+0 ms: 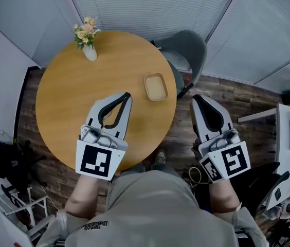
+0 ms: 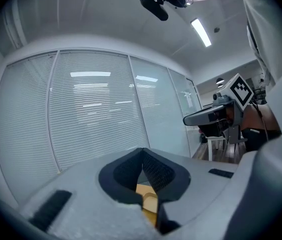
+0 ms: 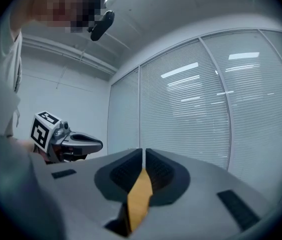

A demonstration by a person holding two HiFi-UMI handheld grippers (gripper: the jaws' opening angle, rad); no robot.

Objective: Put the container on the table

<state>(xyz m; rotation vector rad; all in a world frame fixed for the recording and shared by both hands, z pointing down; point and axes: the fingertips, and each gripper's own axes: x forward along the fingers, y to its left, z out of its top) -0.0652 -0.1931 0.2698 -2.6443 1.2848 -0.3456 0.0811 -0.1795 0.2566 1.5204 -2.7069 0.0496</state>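
Container [image 1: 156,86]: a shallow tan dish with rounded corners, lying flat near the right edge of the round table [image 1: 62,96]. At far left stands a vase [image 1: 89,50]. The left gripper [image 1: 128,94] hangs over the table, jaws tip to tip on nothing. Its own view catches a sliver of the container below. The right gripper [image 1: 195,98], off the table's edge, is likewise closed and empty. Its view shows only a tan strip.

The left gripper [image 2: 142,150] fills the near foreground, its grey jaws closed tip to tip with nothing held. Through the gap below the tips shows a strip of tan table [image 2: 143,188] and a rounded rim, apparently the container [image 2: 151,202]. Closed blinds [image 2: 91,119] cover the far wall. To the right, the right gripper [image 2: 186,120] hangs level, and its marker cube [image 2: 241,90] faces this way.
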